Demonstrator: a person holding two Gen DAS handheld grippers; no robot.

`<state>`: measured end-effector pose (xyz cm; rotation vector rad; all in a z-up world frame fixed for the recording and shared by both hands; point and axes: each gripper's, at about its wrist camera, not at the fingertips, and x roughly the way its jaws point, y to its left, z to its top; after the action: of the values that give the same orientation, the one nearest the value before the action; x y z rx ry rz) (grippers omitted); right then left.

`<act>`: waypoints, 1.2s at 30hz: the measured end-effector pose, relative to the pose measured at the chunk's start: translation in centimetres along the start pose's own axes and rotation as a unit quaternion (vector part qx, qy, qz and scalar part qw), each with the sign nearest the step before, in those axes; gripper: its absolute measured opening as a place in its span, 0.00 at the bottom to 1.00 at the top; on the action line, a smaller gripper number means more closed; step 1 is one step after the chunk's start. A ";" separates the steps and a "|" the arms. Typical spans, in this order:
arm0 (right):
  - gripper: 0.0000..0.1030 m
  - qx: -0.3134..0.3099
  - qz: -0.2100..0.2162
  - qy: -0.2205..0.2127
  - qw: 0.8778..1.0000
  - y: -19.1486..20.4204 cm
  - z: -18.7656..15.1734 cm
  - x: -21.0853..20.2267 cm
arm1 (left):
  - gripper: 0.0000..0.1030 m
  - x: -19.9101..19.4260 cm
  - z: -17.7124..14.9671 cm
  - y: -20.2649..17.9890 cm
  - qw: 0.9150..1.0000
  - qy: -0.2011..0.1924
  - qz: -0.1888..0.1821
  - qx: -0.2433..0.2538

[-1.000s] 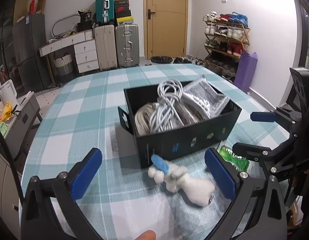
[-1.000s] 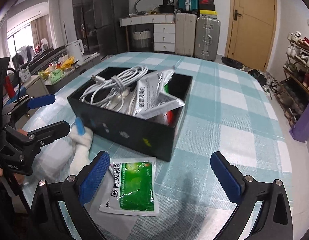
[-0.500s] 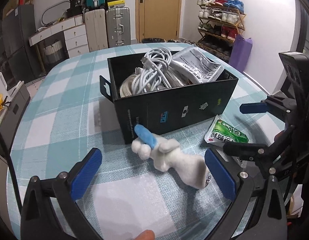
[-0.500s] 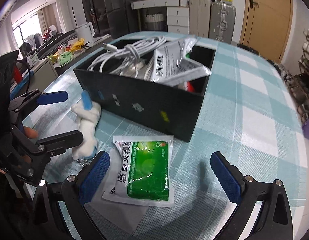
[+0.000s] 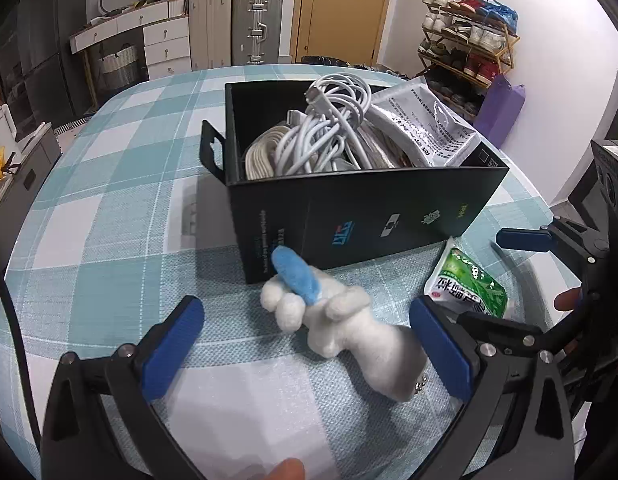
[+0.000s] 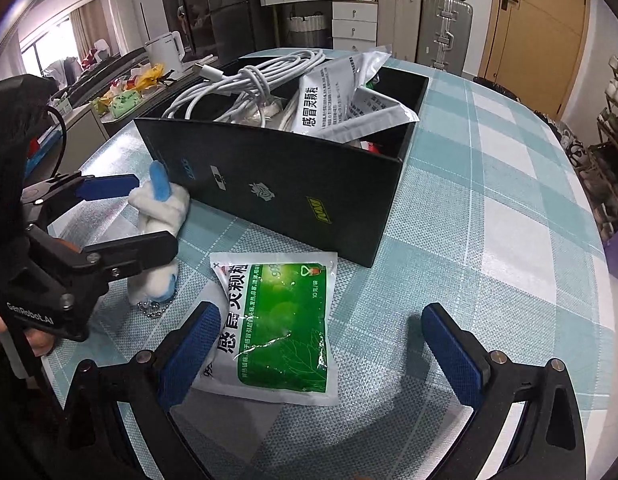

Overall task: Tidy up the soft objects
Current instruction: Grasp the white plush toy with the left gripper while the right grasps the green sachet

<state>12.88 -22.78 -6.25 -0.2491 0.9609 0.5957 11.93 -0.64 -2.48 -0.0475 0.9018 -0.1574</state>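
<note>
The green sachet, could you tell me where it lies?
The green sachet lies flat on the tablecloth before the black box, right of the plush toy.

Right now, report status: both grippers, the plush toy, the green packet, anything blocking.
Left gripper open, straddling plush toy. Right gripper open over green packet. Both items on tablecloth beside black box, ungrasped. Nothing blocking.

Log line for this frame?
left gripper: open, straddling plush toy | right gripper: open over green sachet | black box: full

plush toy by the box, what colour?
The plush toy is white with one blue ear-like part, clearest in the left wrist view.
</note>
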 end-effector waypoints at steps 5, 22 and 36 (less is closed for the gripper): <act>0.99 -0.002 0.000 0.003 1.000 0.0 -0.1 0.3 | 1.00 0.4 0.3 0.0 1.000 0.012 0.012 0.001; 0.99 -0.004 -0.001 -0.001 1.000 0.1 -0.4 0.2 | 1.00 -0.3 -0.8 0.5 0.998 0.023 0.040 0.035; 0.86 -0.013 0.013 -0.010 1.000 0.8 -0.5 -0.3 | 0.84 -0.1 -1.2 -0.6 0.998 0.028 0.023 0.056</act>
<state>11.97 -22.50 -6.19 -0.2533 0.9394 0.6331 10.89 -1.17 -3.09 0.0819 0.9487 -0.1671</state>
